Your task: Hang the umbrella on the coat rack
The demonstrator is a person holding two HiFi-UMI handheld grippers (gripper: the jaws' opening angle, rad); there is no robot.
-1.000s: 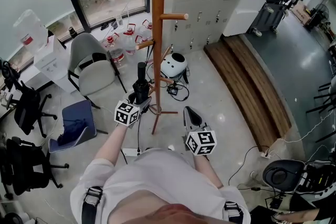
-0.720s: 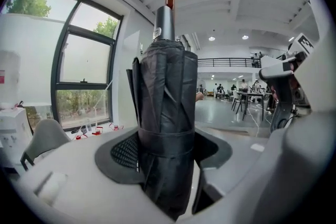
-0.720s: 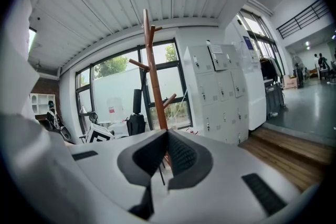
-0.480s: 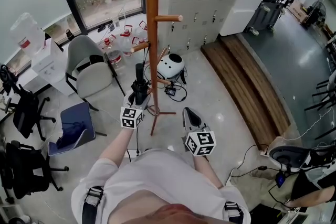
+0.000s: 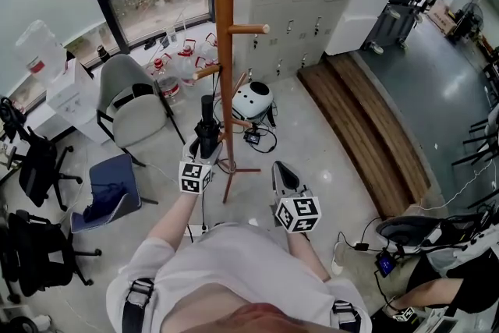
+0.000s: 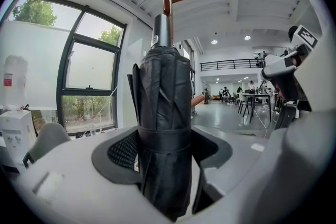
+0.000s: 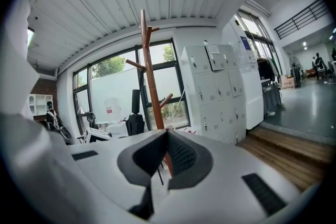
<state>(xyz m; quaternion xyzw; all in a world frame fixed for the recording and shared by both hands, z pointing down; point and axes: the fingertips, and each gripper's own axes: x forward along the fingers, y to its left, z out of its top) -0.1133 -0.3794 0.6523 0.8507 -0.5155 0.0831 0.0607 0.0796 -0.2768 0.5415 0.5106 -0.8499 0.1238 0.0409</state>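
- Umbrella (image 5: 207,121): black and folded, standing upright in the left gripper (image 5: 207,146). The jaws press on its wrapped body from both sides, and in the left gripper view it (image 6: 163,128) fills the whole gap between them.
- It is just beside the post of the coat rack (image 5: 224,51), on the left of it and low, under most of the pegs.
- Right gripper (image 5: 282,168): its jaws are closed together with nothing between them. It hangs on the right side of the post, apart from it.
- The step in hand, as I judge it, is to bring the umbrella up to a peg.
- To do this well, lift it straight and a little away from the post. Otherwise its upper end may knock the short left peg (image 5: 206,71), which is right above it.
- I cannot see a strap or a hook on it, so first find which part can go over a peg. The free right gripper could help there.
- Do not loosen the grip before the weight sits on the peg.
- Count: one umbrella, one coat rack, two grippers. On the rack I count at least four pegs in the head view, and I see nothing hanging on them.
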